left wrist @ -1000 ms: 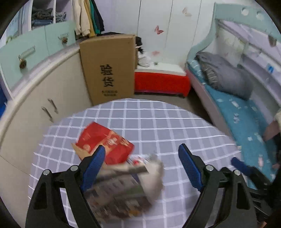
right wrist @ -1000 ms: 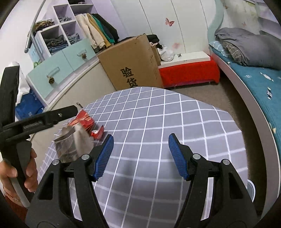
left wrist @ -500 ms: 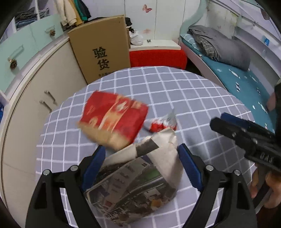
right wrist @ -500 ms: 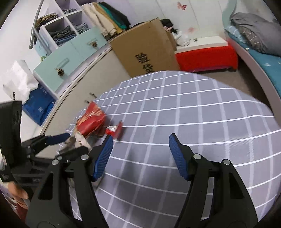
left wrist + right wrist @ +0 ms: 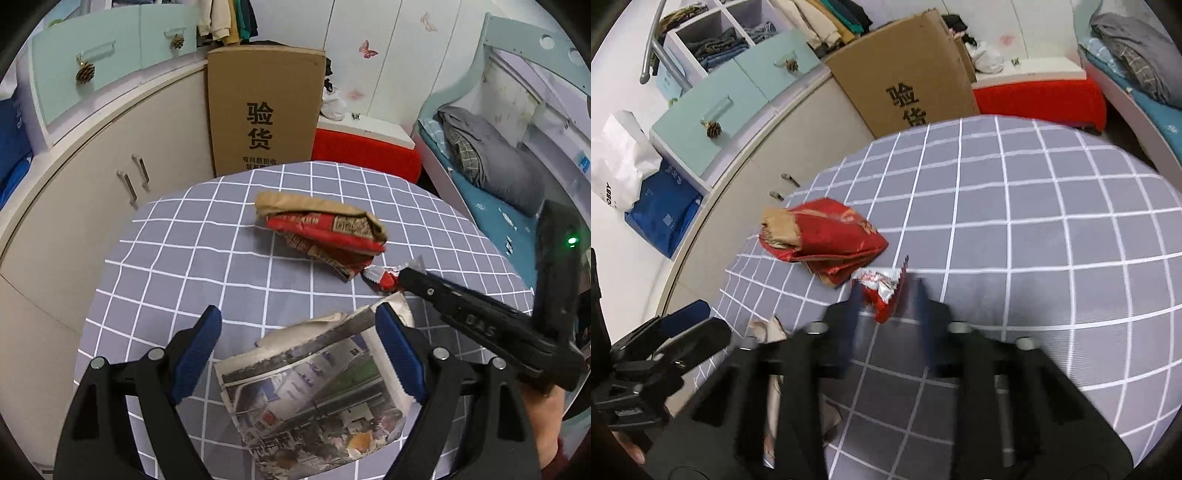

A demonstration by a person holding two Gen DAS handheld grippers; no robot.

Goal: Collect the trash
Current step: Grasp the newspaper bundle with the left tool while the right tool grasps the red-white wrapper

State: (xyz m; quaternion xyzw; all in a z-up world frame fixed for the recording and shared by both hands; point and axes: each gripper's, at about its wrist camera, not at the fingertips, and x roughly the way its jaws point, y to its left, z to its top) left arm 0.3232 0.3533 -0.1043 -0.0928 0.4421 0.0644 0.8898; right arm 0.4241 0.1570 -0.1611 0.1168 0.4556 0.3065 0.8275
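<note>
I am closing the right claw [image 5: 886,291] on a small red-and-silver wrapper [image 5: 881,284] on the grey checked counter [image 5: 1034,240]. A second ago this claw was gaping over bare cloth. Its jaws have just been closing, and the wrapper is now sitting between them. In the right wrist view the fingers are smearing with motion. In the left wrist view the claw's tip [image 5: 404,275] is narrowed to a point and pinching the wrapper's near end.

The left claw [image 5: 297,325] is standing wide open, as it was a second ago, and is gripping nothing. A newspaper-print paper bag [image 5: 314,398] is lying flat on the counter between its jaws. The right blue pad [image 5: 397,354] is touching the bag's edge, and the left pad is standing clear of it. I cannot see into the bag.

A crumpled red packet [image 5: 325,229] with a brown paper lining is lying farther up the counter than half a second ago. Its lower corner is resting just beside the wrapper.

Beyond the counter's far edge a tall cardboard box [image 5: 264,110] printed with black characters is leaning by the cupboards. I cannot tell what it is holding. The open shelf compartments [image 5: 720,40] above the pale green drawers are holding folded clothes. A hand [image 5: 550,406] is gripping the right claw's handle at the edge of the left wrist view.
</note>
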